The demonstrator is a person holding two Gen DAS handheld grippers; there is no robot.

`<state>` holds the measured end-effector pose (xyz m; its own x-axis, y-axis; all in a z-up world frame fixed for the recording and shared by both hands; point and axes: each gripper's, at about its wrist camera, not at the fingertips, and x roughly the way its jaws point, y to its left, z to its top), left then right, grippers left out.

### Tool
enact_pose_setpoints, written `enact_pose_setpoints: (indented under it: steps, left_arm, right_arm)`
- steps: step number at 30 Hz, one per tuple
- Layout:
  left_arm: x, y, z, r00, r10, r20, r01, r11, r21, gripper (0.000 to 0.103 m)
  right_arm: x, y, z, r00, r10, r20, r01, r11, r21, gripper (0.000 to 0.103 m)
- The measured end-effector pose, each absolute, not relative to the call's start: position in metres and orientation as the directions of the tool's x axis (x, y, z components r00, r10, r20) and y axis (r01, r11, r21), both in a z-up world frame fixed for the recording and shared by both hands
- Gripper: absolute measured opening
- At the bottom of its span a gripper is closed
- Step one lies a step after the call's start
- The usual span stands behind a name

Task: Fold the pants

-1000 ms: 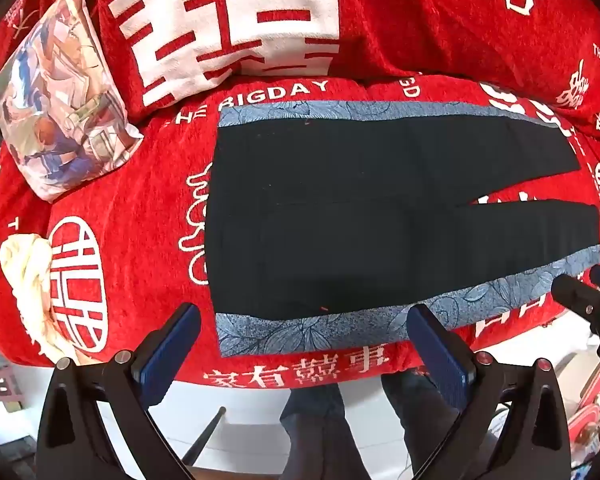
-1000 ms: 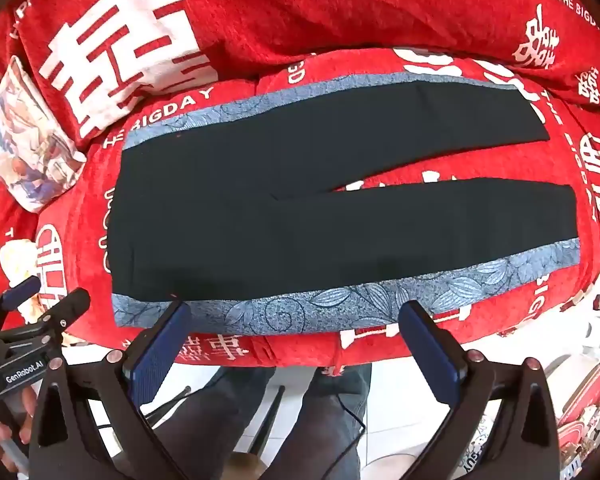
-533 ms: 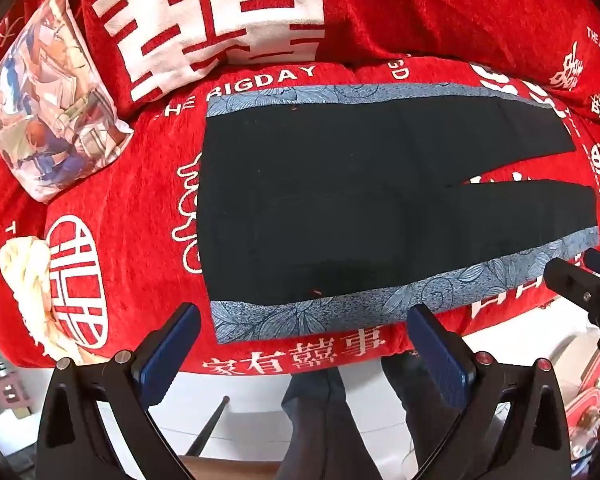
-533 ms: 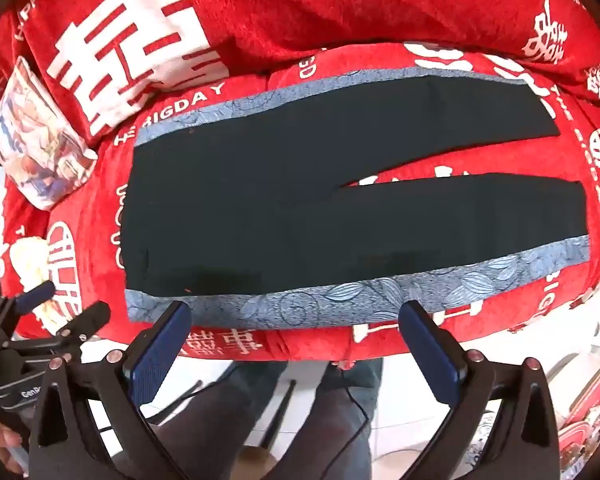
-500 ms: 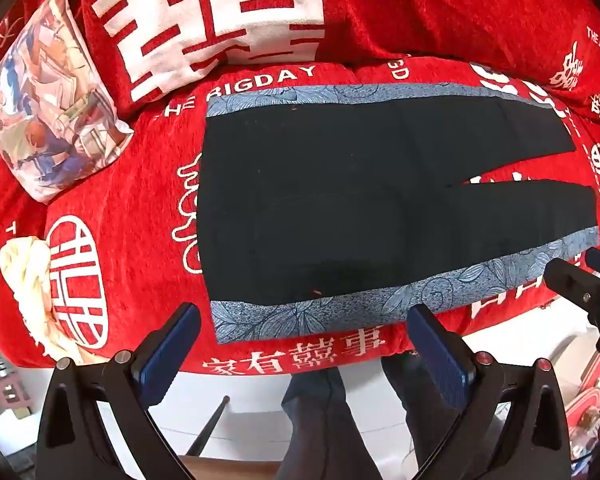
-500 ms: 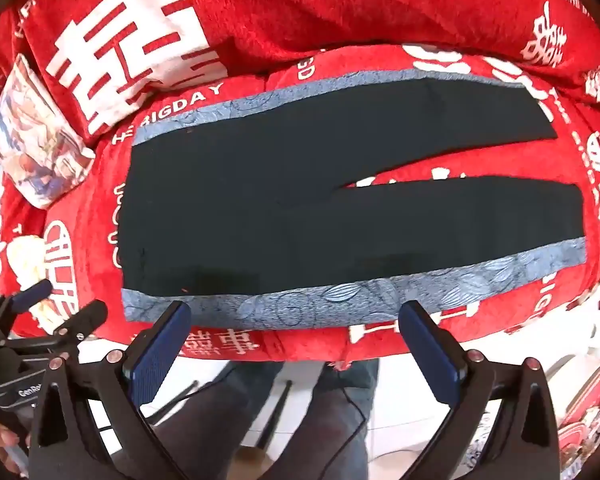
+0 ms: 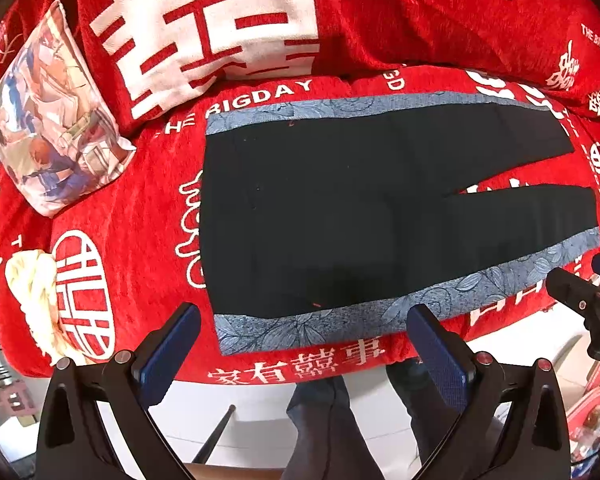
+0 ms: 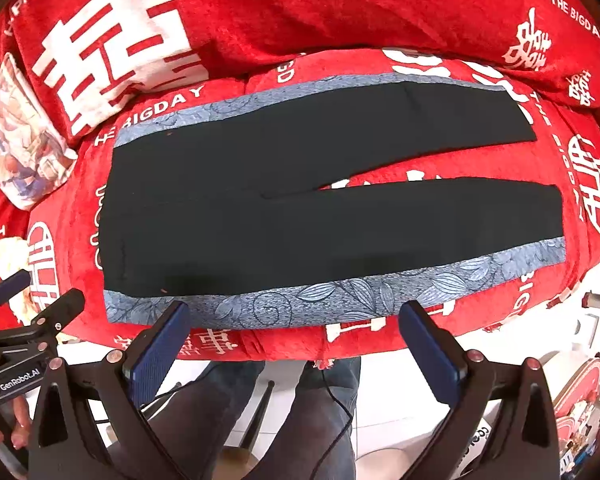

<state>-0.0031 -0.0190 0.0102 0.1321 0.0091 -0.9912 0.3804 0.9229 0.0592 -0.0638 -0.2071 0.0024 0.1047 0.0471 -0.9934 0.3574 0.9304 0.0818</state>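
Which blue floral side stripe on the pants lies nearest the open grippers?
The near-edge stripe, running along the front of the pants; the other borders the far leg.

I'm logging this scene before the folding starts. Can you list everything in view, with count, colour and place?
pants: 1, black with blue-grey floral side bands, spread flat on the sofa, waist at left, legs apart at right
sofa cover: 1, red with white characters, over seat and backrest
cushion: 1, multicoloured print, far left against the backrest
cloth: 1, cream, left end of seat
left gripper: 1, black with blue pads, open, near the waist edge
right gripper: 1, same, open, near the front band
person's legs: dark trousers, below
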Motion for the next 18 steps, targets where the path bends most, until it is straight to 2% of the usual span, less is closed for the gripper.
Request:
enact_pose_setpoints:
  steps: [18]
  left_arm:
    - [0.0016,-0.0238,0.0103,0.138,0.041,-0.99,0.39,0.916,0.092,0.103]
  right_arm:
    - [-0.0669,-0.2128,0.0012,0.093,0.033,-0.995,0.377,0.924,0.066,0.103]
